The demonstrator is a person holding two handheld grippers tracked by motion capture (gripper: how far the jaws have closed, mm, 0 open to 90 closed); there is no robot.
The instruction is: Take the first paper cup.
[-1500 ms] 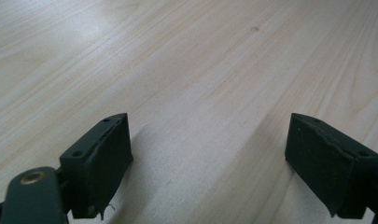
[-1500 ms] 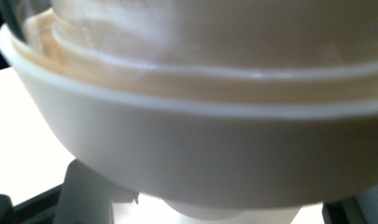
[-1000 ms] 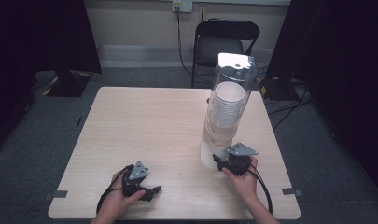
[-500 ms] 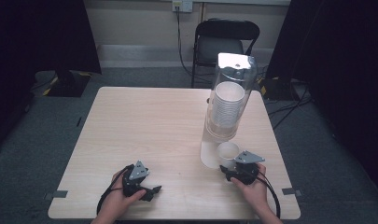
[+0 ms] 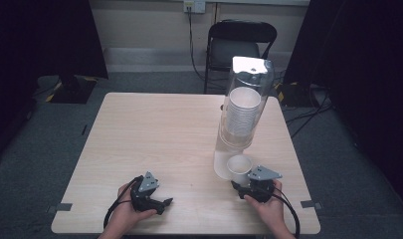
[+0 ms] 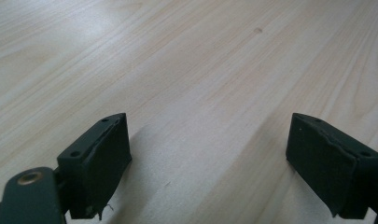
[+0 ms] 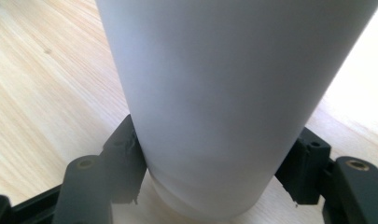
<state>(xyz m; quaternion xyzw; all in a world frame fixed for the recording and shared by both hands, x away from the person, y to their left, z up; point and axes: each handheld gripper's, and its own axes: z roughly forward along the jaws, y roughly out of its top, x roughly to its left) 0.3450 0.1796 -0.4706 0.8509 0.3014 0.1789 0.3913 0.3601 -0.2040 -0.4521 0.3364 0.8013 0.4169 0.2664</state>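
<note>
So the right hand-held gripper (image 5: 245, 185) is now clear of the cup dispenser (image 5: 241, 119), a white paper cup (image 5: 239, 166) pinched between its nearly closed jaws, so the pull-out looks done. The cup sits at 6 o'clock from the tube. The left hand-held gripper (image 5: 161, 203) rests wide open on the desk (image 5: 154, 134), empty.

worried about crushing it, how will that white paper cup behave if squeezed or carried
The paper cup looks thin-walled, so it probably dents under a hard squeeze. It is open-topped and seemingly empty in the high view, so likely very light. The right tool pinches it low near the base, so it may tilt when moved.
</note>
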